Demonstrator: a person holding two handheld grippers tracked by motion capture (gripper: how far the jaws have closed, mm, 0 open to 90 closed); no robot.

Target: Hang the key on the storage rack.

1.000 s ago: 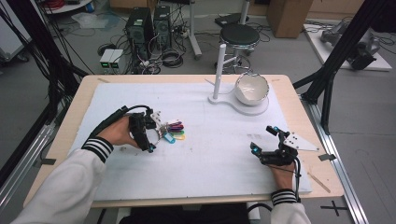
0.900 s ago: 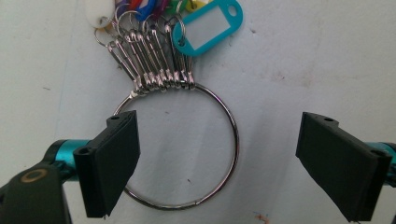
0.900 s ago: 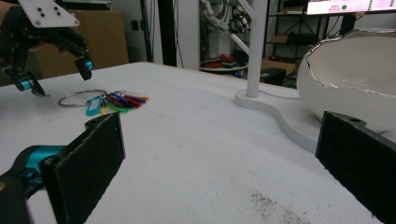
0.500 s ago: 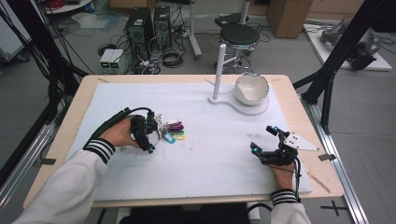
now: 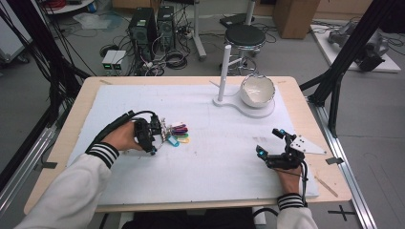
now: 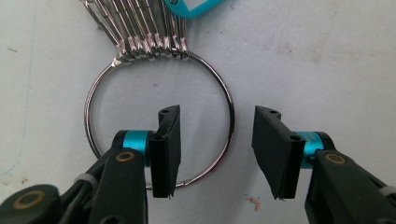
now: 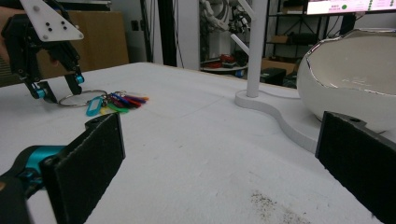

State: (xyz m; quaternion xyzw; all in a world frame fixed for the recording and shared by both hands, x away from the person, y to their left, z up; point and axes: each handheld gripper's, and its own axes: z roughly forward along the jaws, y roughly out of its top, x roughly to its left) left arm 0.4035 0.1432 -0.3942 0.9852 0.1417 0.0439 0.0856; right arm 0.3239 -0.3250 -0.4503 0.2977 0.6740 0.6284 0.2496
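**Left jaws straddle the wire of the key ring**

The person's left hand (image 5: 125,137) lies low on the white mat (image 5: 215,167) at the left half of the worktop (image 5: 71,119), the forearm coming in at a slant from the lower left in a white sleeve with a striped cuff. Its left gripper (image 6: 215,144) points down at the mat. The jaws have just been closing and are half spread now: one black pad stands inside the key ring (image 6: 159,123), the other outside it, so the wire passes between them. The pads do not press on the wire yet.

The right hand (image 5: 286,176) rests near the front right corner of the mat, and the right gripper (image 5: 273,143) lies about level, looking across the worktop. Its jaws are spread wide, with nothing between them.

The key ring lies flat on the mat. It is a thin round loop of shiny metal wire. A row of small metal clips hangs on its far side, and the coloured plastic tags (image 5: 177,135) fan out from there toward the middle of the worktop, away from the left hand. The long axis of the bunch runs from left to right in the high view.

Farther back on the right stands a white glossy bowl (image 5: 257,90) with an uneven rim, on a white flat base (image 5: 239,105) with an upright post.
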